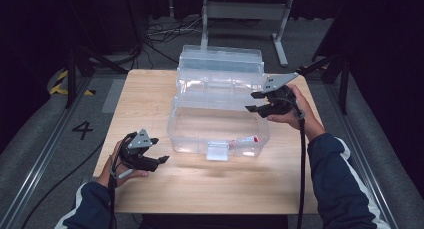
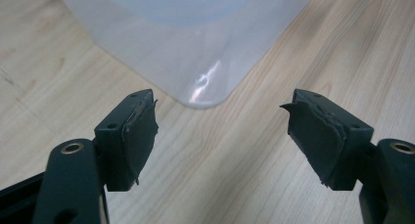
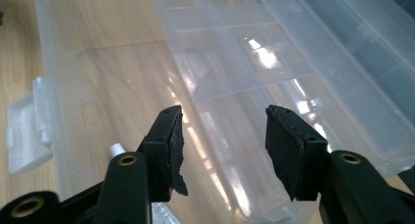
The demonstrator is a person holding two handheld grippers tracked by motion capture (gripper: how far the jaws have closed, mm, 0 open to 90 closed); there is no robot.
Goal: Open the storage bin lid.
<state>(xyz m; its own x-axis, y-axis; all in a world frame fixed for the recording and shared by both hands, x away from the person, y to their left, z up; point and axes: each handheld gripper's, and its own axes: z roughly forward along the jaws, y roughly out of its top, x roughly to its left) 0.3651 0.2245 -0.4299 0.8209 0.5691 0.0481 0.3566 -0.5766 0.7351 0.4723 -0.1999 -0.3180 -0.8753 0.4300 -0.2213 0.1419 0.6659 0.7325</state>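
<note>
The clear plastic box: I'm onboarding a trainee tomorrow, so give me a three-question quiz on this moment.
1. True or false: the clear plastic box stands open.
2. Which hand-held gripper is at the box's raised tray: A left, B right?
3. What lies between the left hand-held gripper's jaws in its own view?

Key: 1 true. 2 B. 3 Nothing held; only the wooden table shows between them.
</note>
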